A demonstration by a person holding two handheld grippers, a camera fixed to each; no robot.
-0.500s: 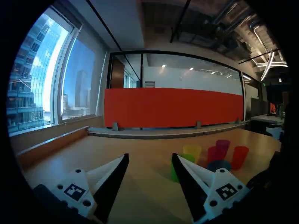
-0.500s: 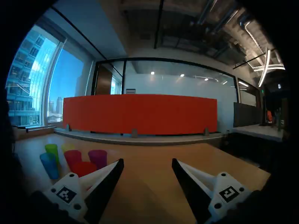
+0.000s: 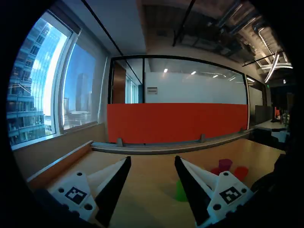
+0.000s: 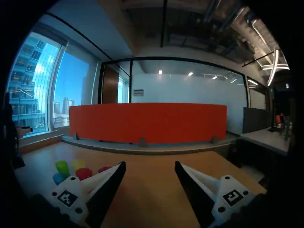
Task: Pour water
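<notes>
Over the wooden tabletop [image 3: 152, 190] I have the left gripper [image 3: 152, 159] held level, fingers spread wide apart, nothing between them. Ahead on the tabletop, well short of its far edge, stands the green cup [image 3: 179, 190]. It is right against the inner side of this view's right-hand finger and partly hidden by it. The purple cup [image 3: 225, 164] and red cup [image 3: 240, 172] are farther off, poking above that finger. An orange partition [image 3: 176, 121] runs along the far edge, and a window [image 3: 45, 91] lies beyond the tabletop's edge on this view's left.

The right gripper [image 4: 149, 164] is the same: fingers wide apart, gripping nothing, bare wood between them. In the right gripper view the cups sit low on the left, near the left-hand finger. I see green [image 4: 62, 166], a yellow cup [image 4: 78, 164], a blue cup [image 4: 59, 177], a red one [image 4: 84, 173], and a purple rim [image 4: 103, 169] half hidden behind the fingertip. All look upright. I can't tell whether any holds water. Neither gripper touches a cup.
</notes>
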